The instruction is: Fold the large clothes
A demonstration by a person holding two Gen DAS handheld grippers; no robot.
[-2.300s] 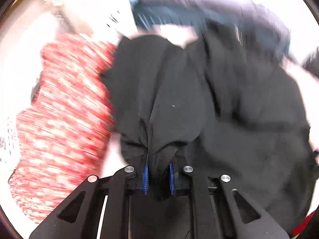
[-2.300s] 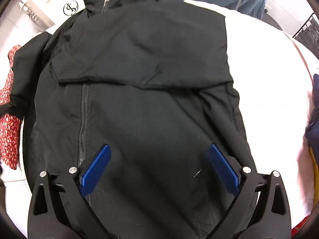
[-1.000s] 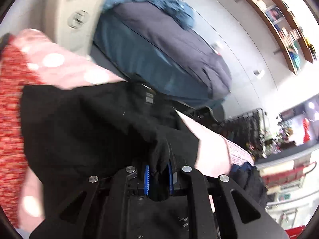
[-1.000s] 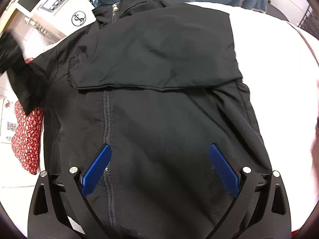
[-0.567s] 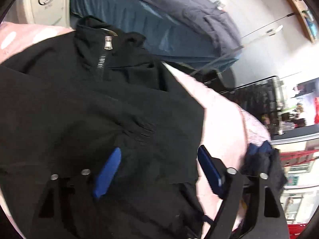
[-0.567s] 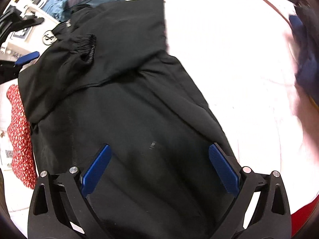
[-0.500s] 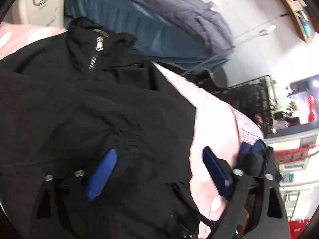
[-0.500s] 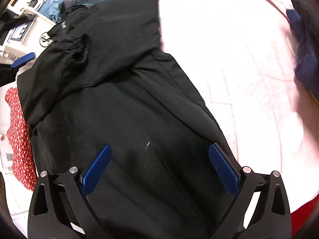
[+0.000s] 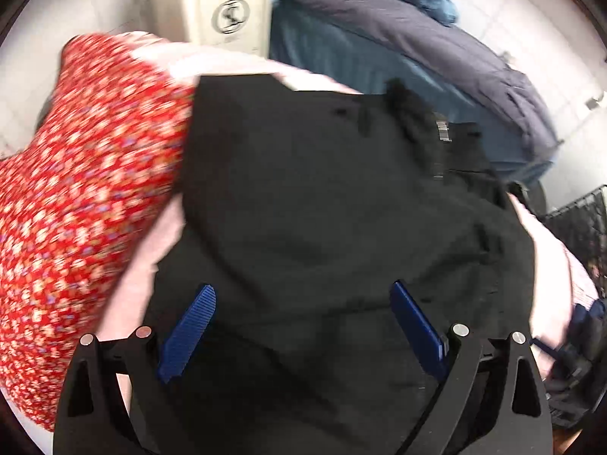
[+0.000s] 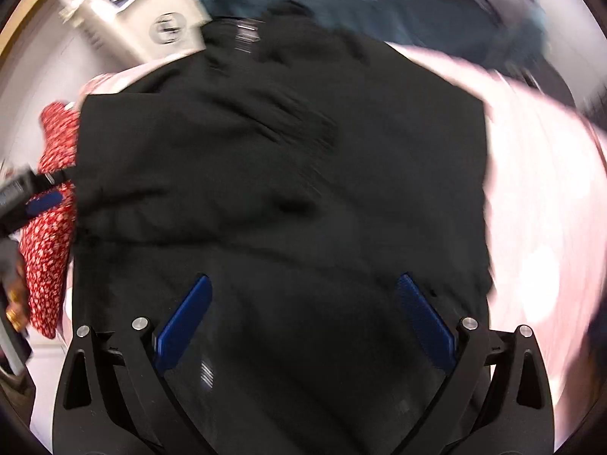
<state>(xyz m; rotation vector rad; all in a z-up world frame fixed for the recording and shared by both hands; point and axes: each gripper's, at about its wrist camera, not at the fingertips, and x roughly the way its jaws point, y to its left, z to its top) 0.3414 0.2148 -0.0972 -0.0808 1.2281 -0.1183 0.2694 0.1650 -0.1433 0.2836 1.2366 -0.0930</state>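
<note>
We have the black jacket (image 10: 288, 174) lying flat on the pink desk (image 10: 538, 174), collar and zip pull (image 9: 442, 131) at the far end. Both sleeves look to be folded in across the chest: a straight folded edge runs down each side and the outline is close to a rectangle. So we judge the side folds done. What seems left is bringing the hem up toward the collar, then smoothing; the body shows no crosswise fold yet.

Our left gripper (image 9: 301, 326) hovers over the lower part of the jacket with its blue fingers (image 9: 187, 335) spread wide and nothing between them. Our right gripper (image 10: 303, 322) is likewise held wide apart over the hem end, empty. In the right view the left gripper shows at the far left edge, beside the jacket's side.

A red floral garment (image 9: 79, 204) lies just beside the jacket on the left, touching its edge. Beyond the desk sit a dark blue heap (image 9: 413, 53) and a cream machine (image 9: 224, 3).

For writing: the machine carries a round black logo, too blurred to read. The panel above it is smeared as well. We can read no label on the jacket.
</note>
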